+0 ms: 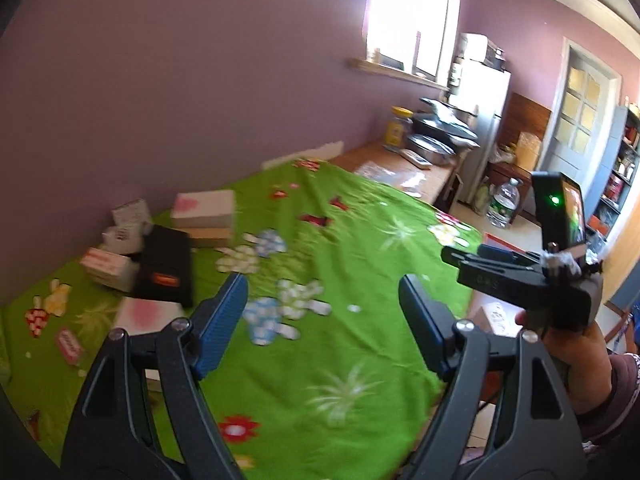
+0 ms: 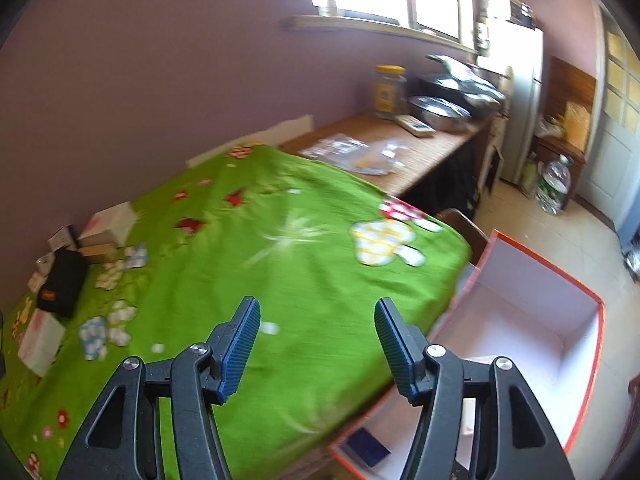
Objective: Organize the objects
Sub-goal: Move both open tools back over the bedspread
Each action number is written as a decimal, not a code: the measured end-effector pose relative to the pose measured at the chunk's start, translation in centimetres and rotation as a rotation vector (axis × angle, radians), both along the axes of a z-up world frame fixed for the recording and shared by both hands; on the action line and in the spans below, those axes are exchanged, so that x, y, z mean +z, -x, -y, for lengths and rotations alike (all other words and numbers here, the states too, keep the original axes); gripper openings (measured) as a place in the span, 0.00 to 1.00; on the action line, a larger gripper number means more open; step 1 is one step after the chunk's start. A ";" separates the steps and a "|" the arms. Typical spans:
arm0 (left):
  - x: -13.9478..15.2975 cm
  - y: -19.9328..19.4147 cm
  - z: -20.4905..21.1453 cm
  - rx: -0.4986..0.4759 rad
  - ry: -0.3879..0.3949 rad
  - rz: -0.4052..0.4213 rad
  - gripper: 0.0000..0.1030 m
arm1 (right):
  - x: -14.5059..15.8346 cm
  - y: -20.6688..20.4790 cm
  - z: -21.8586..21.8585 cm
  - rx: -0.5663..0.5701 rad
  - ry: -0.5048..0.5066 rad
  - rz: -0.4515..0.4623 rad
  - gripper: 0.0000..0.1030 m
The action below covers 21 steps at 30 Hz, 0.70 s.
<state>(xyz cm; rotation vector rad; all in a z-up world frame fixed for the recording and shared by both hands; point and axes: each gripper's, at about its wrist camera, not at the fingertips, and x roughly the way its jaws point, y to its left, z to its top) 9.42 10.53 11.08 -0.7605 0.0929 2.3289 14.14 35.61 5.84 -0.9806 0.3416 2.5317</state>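
A table under a green flowered cloth (image 1: 340, 240) carries a cluster of boxes at its far left: a black box with an orange label (image 1: 166, 268), a white box with a pink heart (image 1: 204, 208), small white cartons (image 1: 106, 266) and a pink-and-white box (image 1: 148, 314). My left gripper (image 1: 322, 284) hovers open over the cloth, nothing between its blue pads. My right gripper (image 2: 318, 306) is open and empty too, above the table's near edge. An orange box with a white inside (image 2: 540, 320) stands open on the floor beside the table, with a dark blue item (image 2: 368, 446) in it.
A person's hand (image 1: 576, 344) holds the right gripper at the right of the left wrist view. Behind the table, a wooden counter (image 2: 420, 148) bears a yellow-lidded jar (image 2: 390, 88), metal pans (image 2: 440, 110) and plastic bags. A fridge (image 2: 520, 100), water bottle (image 2: 554, 186) and door stand further right.
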 end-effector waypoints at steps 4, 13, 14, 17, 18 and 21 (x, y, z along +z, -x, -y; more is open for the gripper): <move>0.4 1.6 2.2 0.043 0.001 0.001 0.78 | 0.5 1.6 2.6 0.065 -0.010 -0.017 0.63; 0.4 5.5 5.4 0.101 0.030 -0.008 0.78 | 0.5 3.8 6.8 0.182 -0.028 -0.021 0.67; 0.1 6.2 6.0 0.119 0.021 0.004 0.78 | 0.4 3.9 6.9 0.187 -0.024 -0.020 0.67; -0.6 7.7 7.5 0.161 -0.011 0.039 0.78 | 0.0 4.5 7.5 0.211 -0.007 -0.007 0.68; -0.9 8.1 7.9 0.173 -0.020 0.050 0.78 | 0.0 4.6 7.7 0.220 -0.006 -0.002 0.69; -1.5 9.4 9.2 0.202 -0.044 0.088 0.78 | -0.2 5.0 8.4 0.238 -0.004 0.000 0.70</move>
